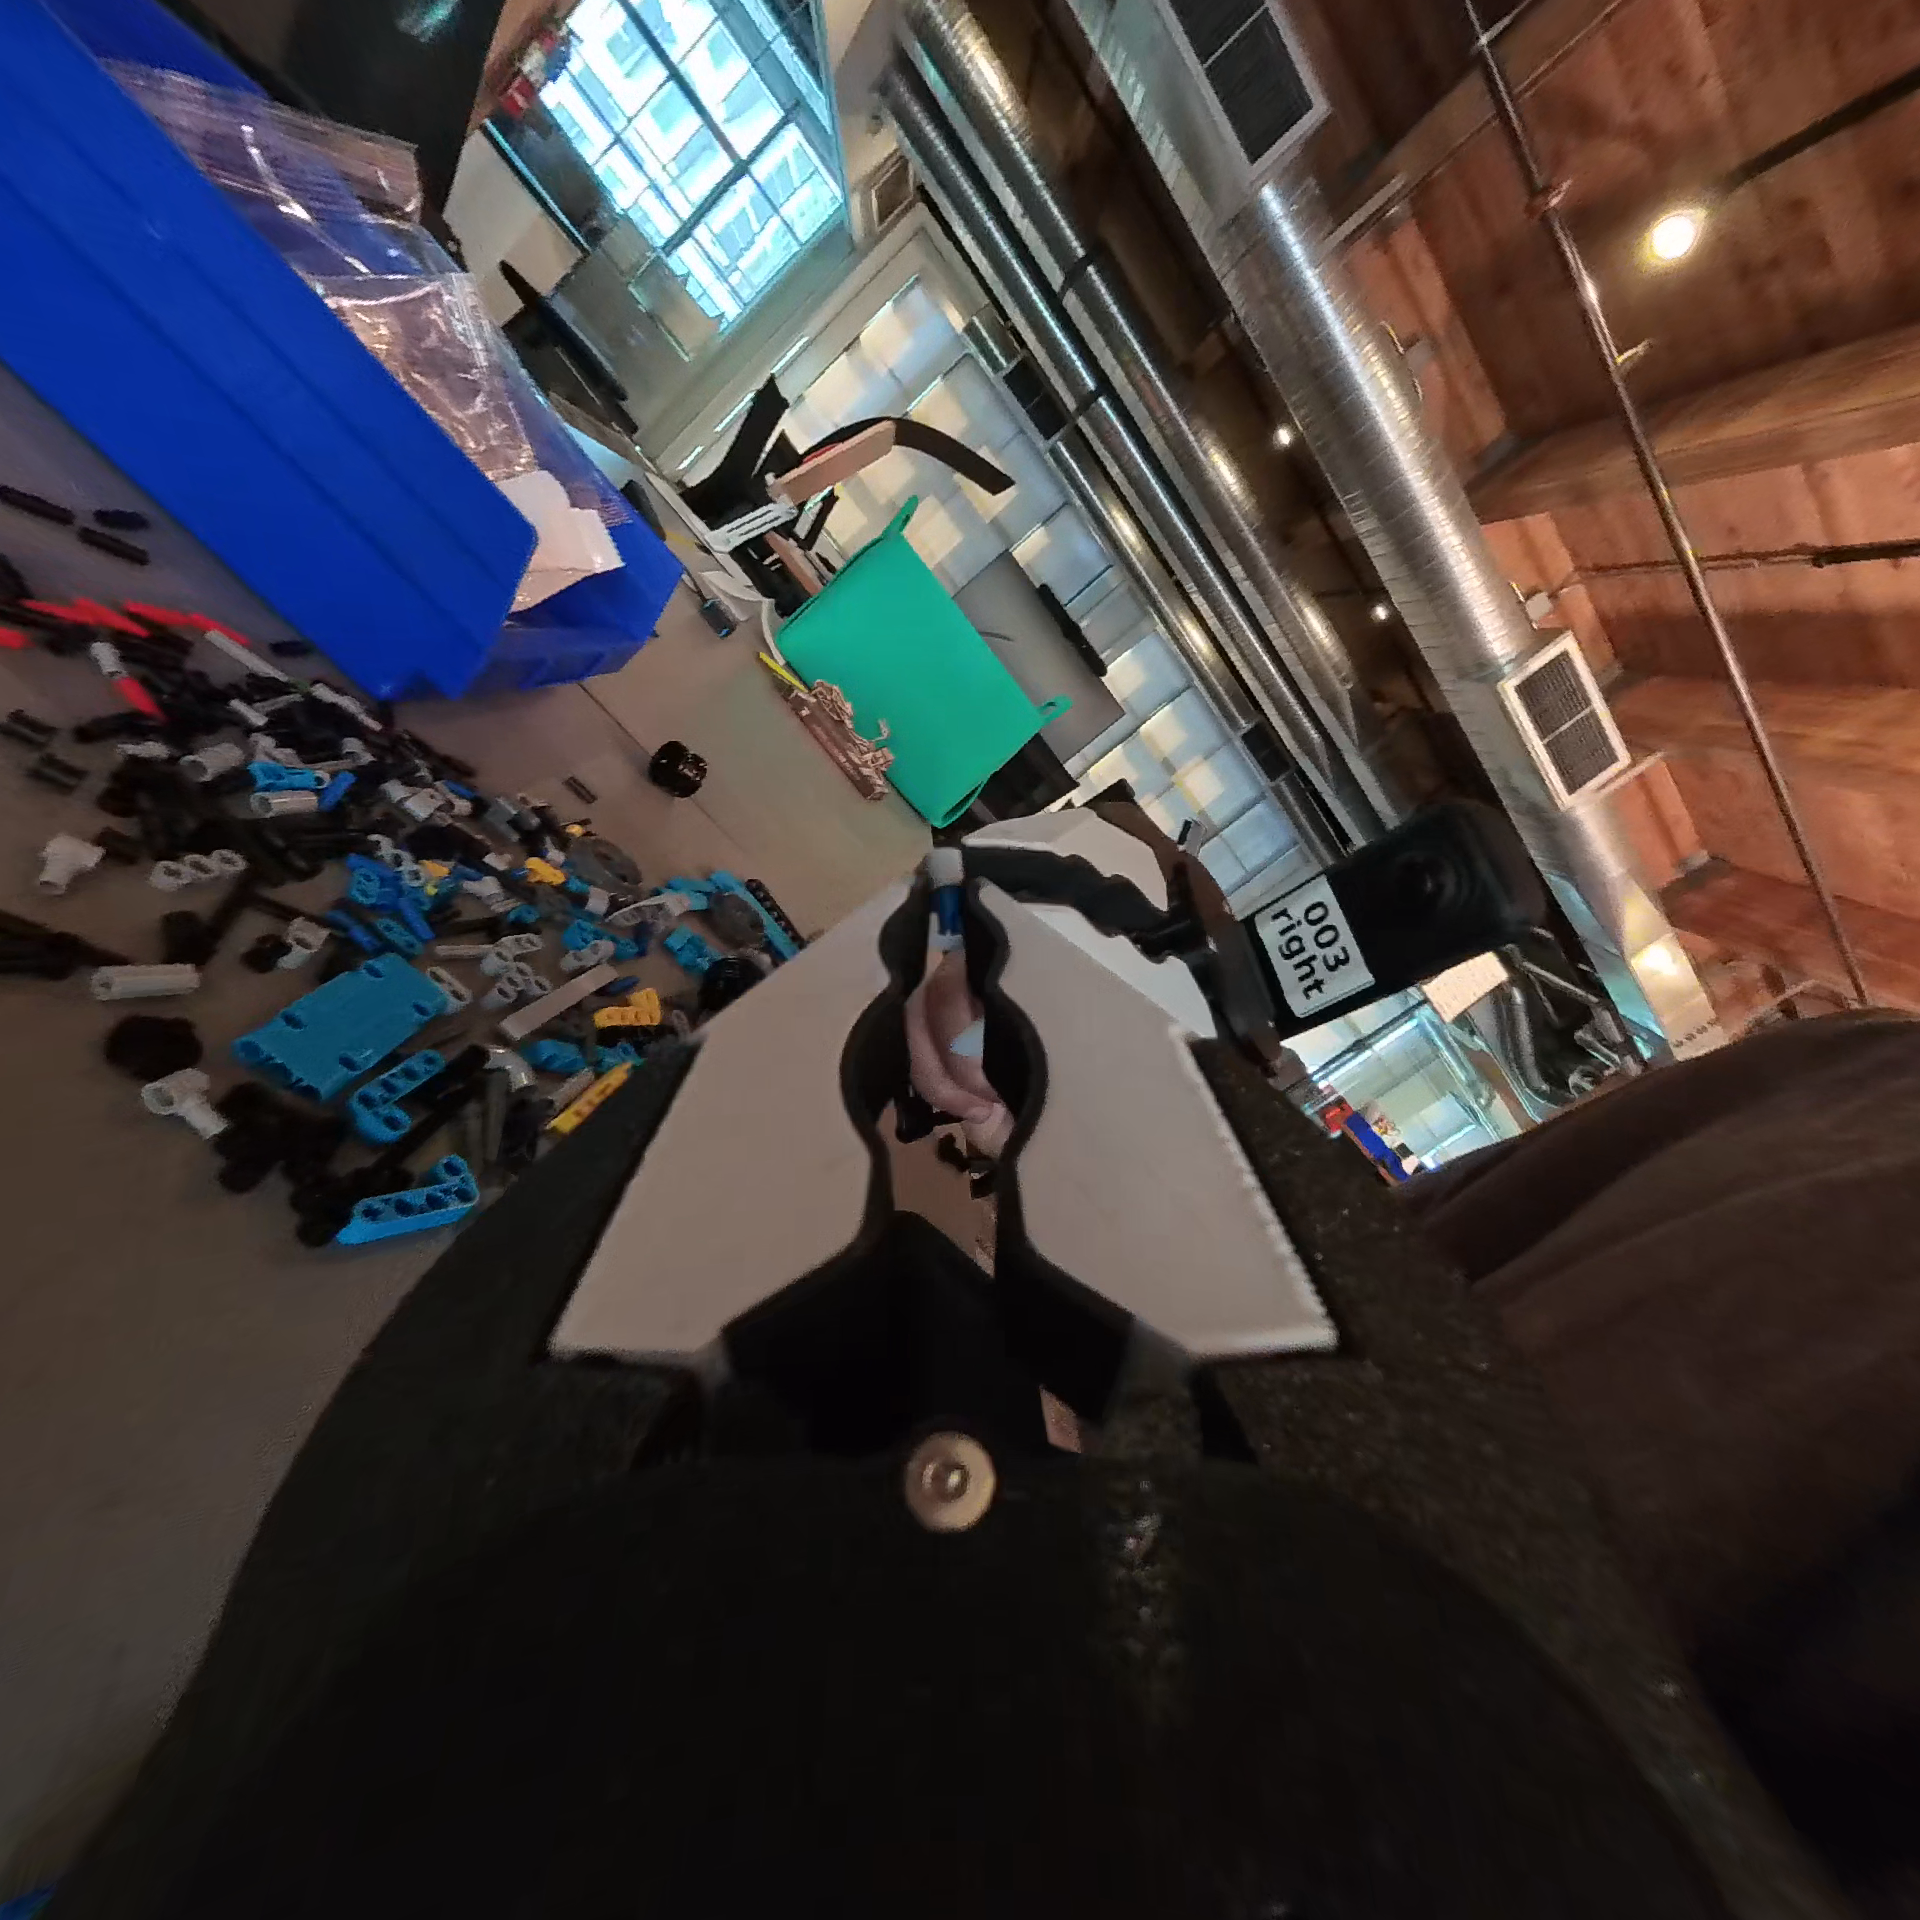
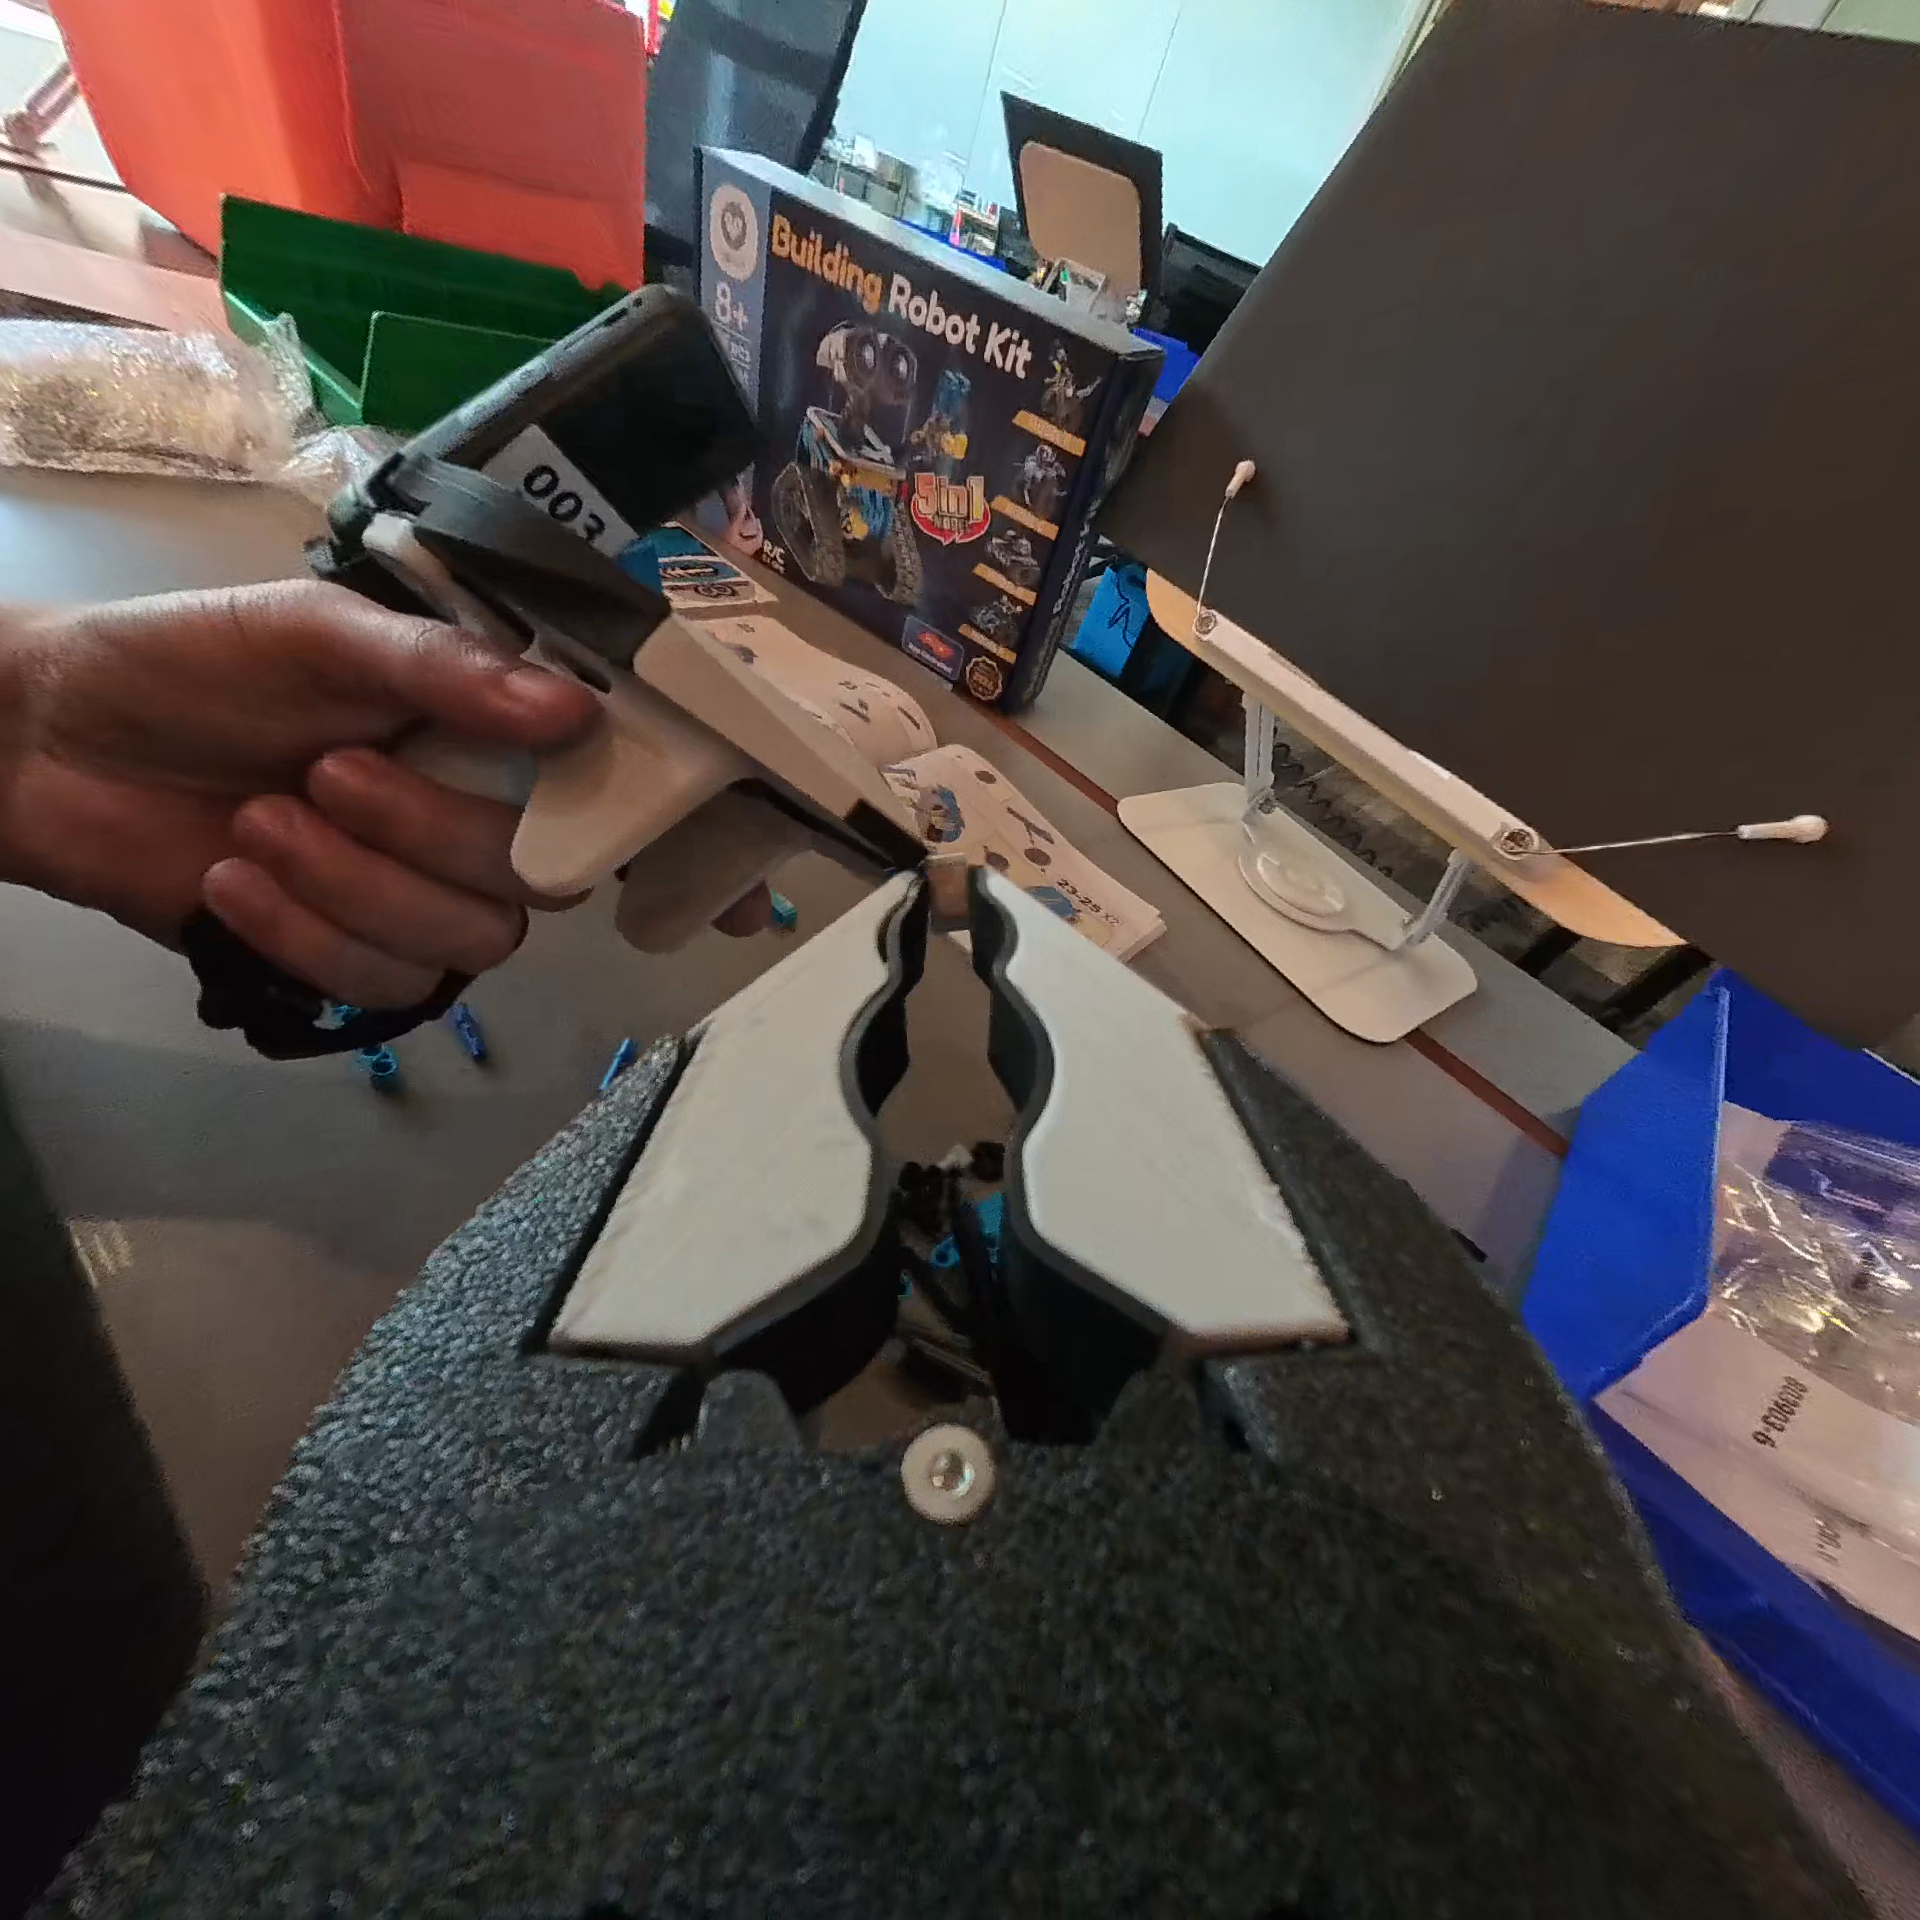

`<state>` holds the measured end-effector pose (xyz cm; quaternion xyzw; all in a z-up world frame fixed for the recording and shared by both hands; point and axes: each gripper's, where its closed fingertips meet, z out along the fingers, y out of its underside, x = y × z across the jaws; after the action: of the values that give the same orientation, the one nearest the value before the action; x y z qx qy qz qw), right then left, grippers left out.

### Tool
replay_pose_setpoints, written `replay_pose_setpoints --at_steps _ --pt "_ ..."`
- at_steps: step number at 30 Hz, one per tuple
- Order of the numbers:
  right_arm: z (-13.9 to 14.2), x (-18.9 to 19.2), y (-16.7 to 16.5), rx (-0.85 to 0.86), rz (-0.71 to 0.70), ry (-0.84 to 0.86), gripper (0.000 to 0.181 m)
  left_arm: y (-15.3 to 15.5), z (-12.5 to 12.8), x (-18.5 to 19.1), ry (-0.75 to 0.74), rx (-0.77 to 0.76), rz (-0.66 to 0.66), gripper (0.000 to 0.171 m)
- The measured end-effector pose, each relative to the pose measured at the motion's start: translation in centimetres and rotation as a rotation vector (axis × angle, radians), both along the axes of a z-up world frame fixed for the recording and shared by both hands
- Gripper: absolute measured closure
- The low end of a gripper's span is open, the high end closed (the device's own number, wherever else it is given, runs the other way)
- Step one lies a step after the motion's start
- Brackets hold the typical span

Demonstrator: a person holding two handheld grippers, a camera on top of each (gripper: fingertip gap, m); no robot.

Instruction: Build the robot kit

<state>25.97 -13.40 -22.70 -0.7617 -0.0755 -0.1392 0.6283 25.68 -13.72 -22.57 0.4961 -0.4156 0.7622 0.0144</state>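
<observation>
My left gripper (image 1: 948,902) is raised above the table and shut on a small blue pin (image 1: 945,912) with a pale grey end. A person's hand shows through the gap behind its fingers. My right gripper (image 2: 948,891) is shut on a small grey piece (image 2: 948,883) at its tips. The two grippers meet tip to tip: the right one (image 1: 1049,871) shows in the left wrist view touching the pin's pale end, and the left one (image 2: 883,847), held in a hand (image 2: 260,769), shows in the right wrist view.
A heap of black, blue, grey and yellow building parts (image 1: 364,935) lies on the grey table (image 1: 156,1403). Blue bins (image 1: 260,364) and a green bin (image 1: 904,675) stand behind. A kit box (image 2: 935,468), a booklet (image 2: 1039,831), a white stand (image 2: 1299,904) and a blue bin (image 2: 1662,1247) are nearby. Both grippers' tips are close together, under 4 cm apart.
</observation>
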Motion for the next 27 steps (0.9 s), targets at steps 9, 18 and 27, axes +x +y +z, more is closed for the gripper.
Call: replay_pose_setpoints --at_steps 9,18,27 --pt "-0.1 -0.3 -0.2 0.0 0.015 0.002 0.173 -0.2 -0.1 -0.4 0.007 -0.029 -0.036 0.169" --pt "-0.4 0.8 -0.6 0.006 -0.024 0.089 0.174 -0.5 -0.8 -1.2 -0.006 0.082 -0.032 0.171" --pt "0.1 -0.8 -0.1 0.035 0.019 0.074 0.174 -0.6 -0.4 -1.2 0.002 -0.106 -0.083 0.164"
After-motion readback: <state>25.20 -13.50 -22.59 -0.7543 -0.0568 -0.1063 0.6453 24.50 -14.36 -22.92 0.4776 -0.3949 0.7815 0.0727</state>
